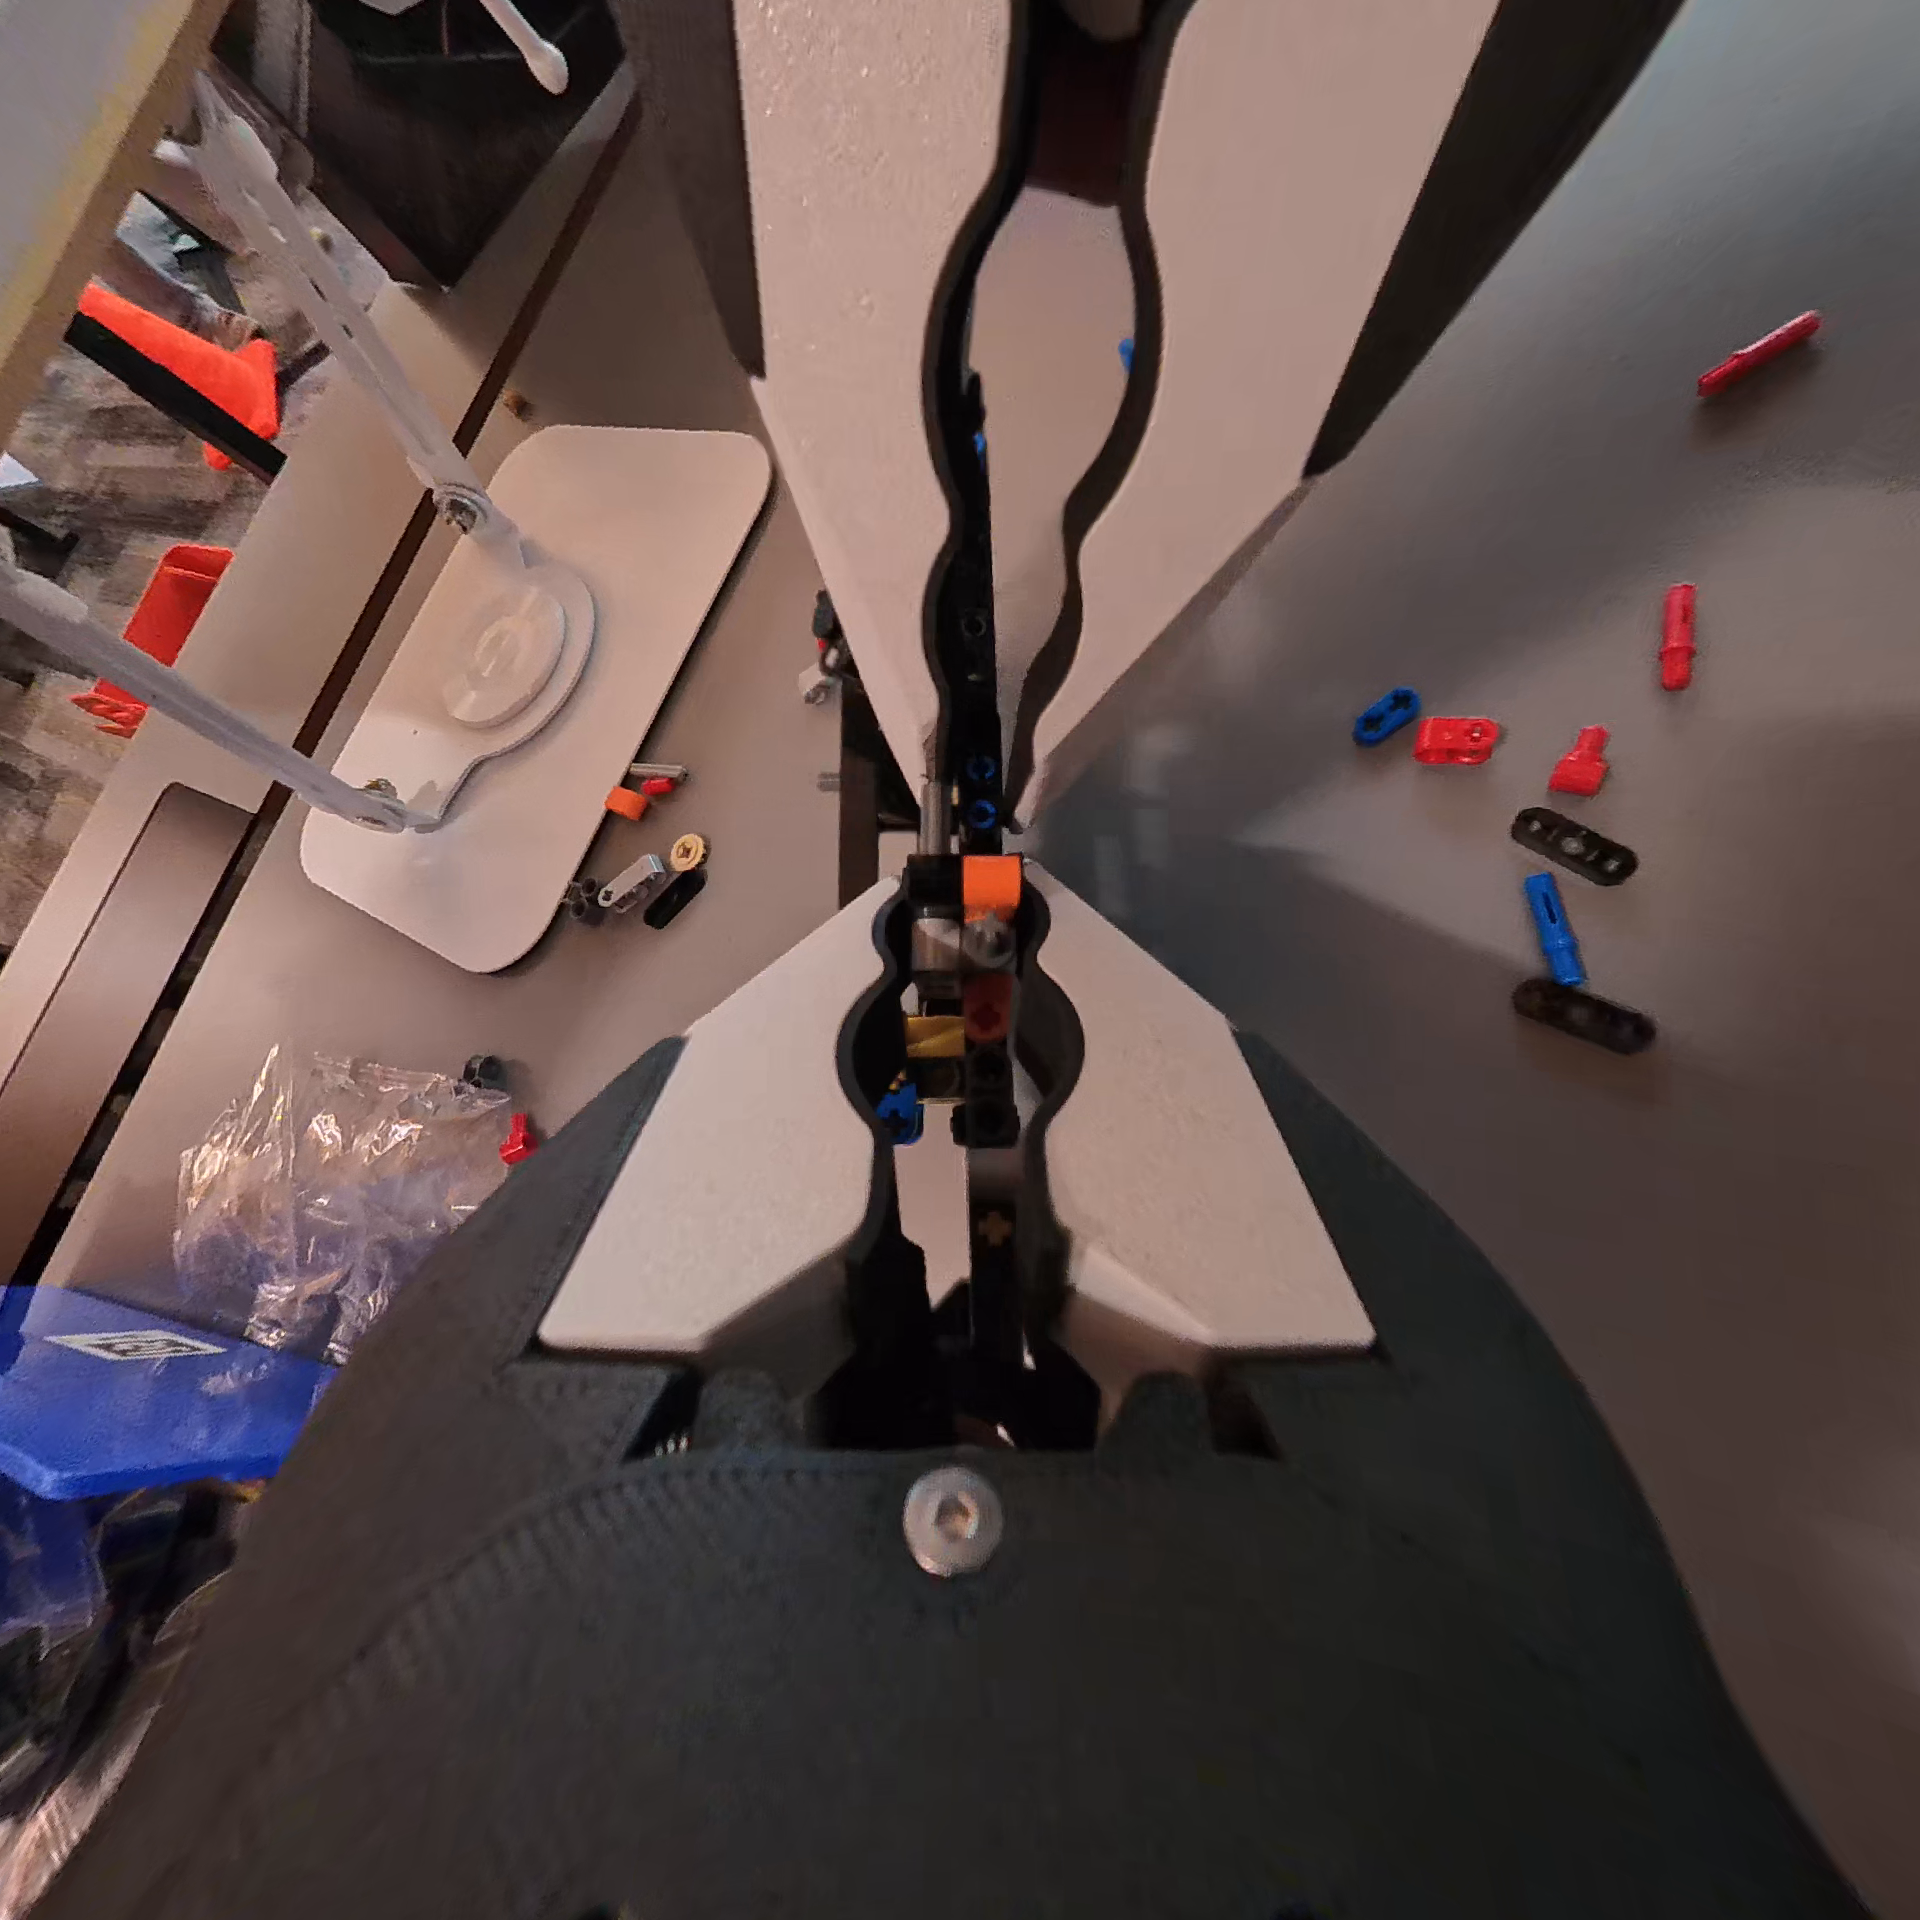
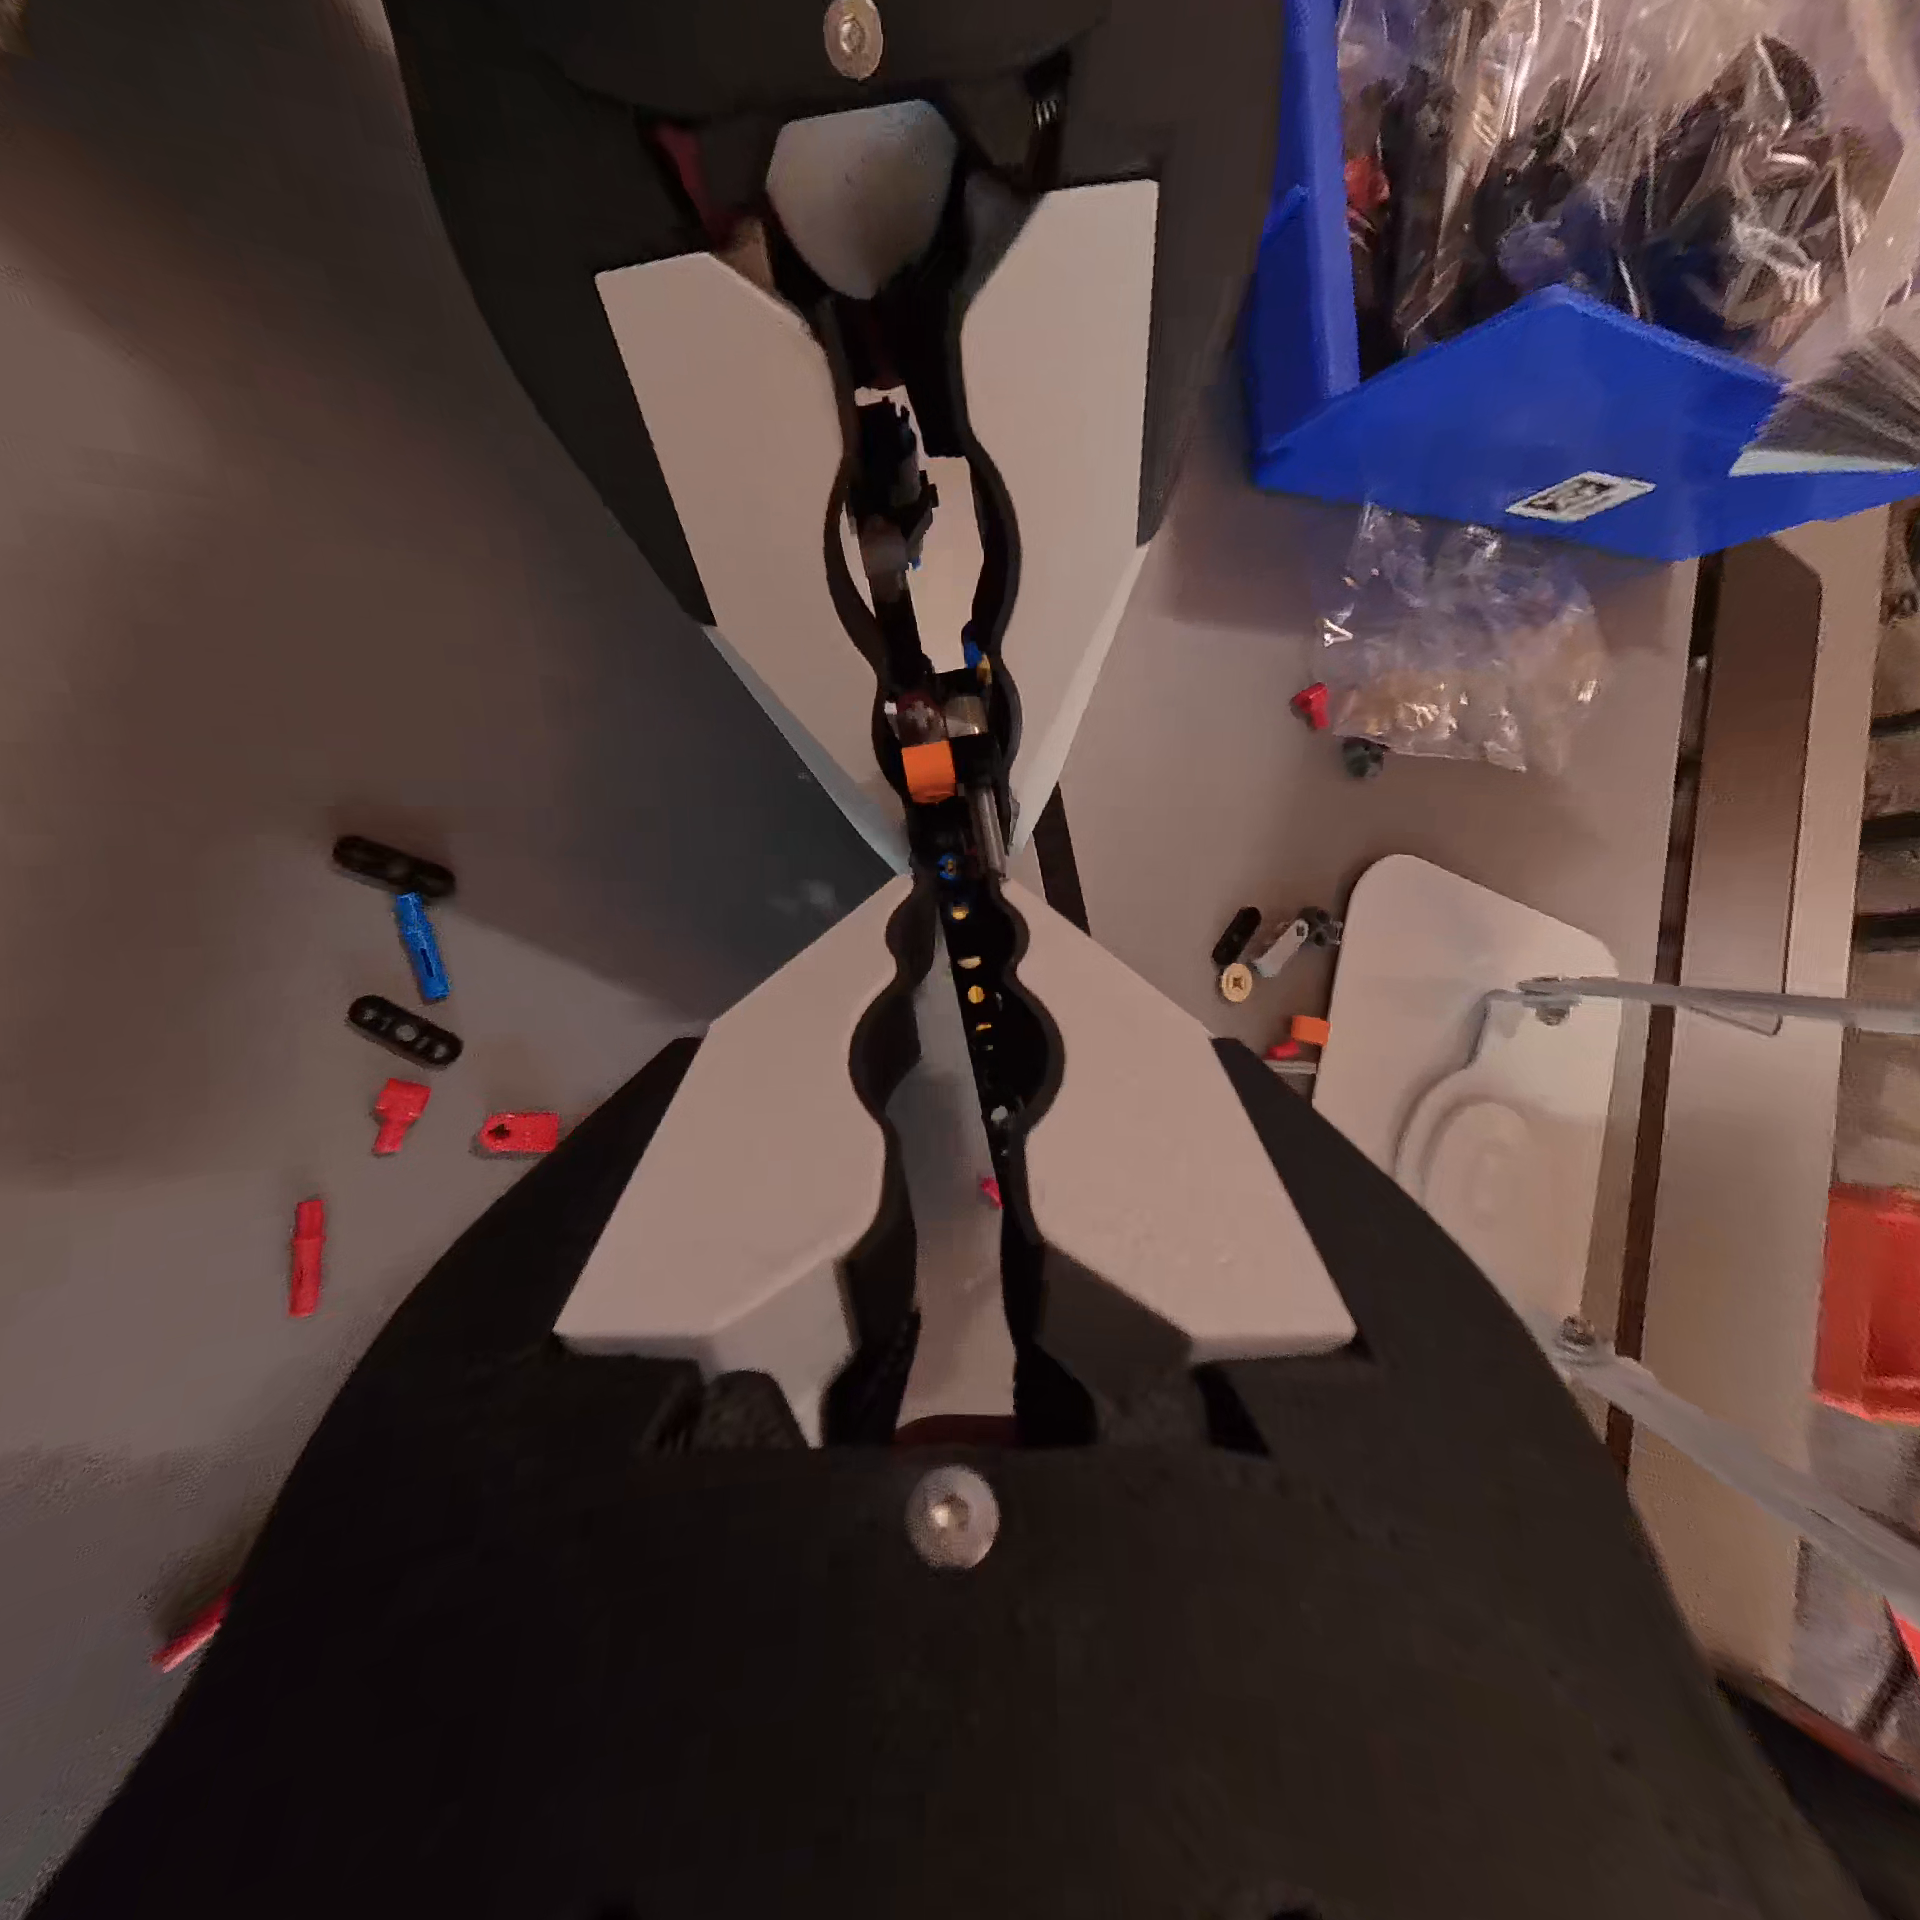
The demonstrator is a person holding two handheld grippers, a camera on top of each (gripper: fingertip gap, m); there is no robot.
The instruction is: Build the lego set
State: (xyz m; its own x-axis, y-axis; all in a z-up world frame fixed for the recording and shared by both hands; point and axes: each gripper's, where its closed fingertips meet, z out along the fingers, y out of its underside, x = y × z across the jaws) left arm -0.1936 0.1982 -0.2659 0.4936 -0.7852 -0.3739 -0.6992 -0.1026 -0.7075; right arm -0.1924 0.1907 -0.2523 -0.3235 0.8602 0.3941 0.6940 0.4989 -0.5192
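Both grippers met tip to tip over the table, the left gripper and the right gripper each closed onto opposite ends of the black lego assembly, whose middle was largely hidden between the white fingers. Loose red, blue and black pieces lay well apart to one side. A blue bin was cut off at the frame edge, with a clear bag beside it.

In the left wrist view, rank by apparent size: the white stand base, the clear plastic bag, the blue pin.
1. white stand base
2. clear plastic bag, looking nearly as large, though it lies nearer the camera, so unsure
3. blue pin
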